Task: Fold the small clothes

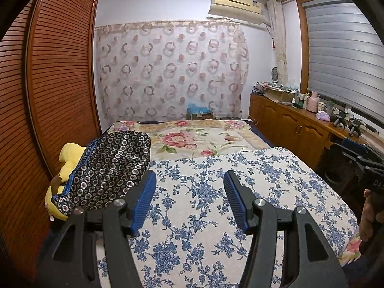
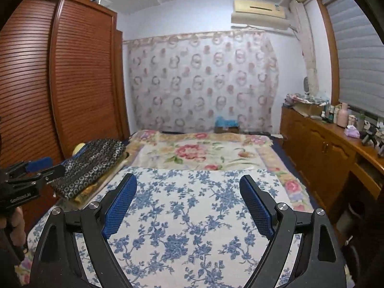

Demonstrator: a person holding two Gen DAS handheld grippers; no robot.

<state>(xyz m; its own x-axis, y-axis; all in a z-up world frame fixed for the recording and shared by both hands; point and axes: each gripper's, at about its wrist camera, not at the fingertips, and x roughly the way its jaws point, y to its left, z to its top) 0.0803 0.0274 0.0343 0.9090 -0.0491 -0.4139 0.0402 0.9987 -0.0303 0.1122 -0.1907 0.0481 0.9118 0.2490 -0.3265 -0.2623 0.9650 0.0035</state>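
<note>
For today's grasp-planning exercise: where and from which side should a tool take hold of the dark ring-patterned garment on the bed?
Probably pinch the dark ring-patterned garment at its near right edge, coming in from the right over the blue floral cloth. That edge lies free, while the left side rests on yellow fabric. The left tool is open and nearest.

Matt floral cloth (image 1: 204, 216) lies beneath ribbed blue rubbery pads (image 1: 144, 199); slatted glossy wood wardrobe (image 1: 60, 72) stands left of them.
</note>
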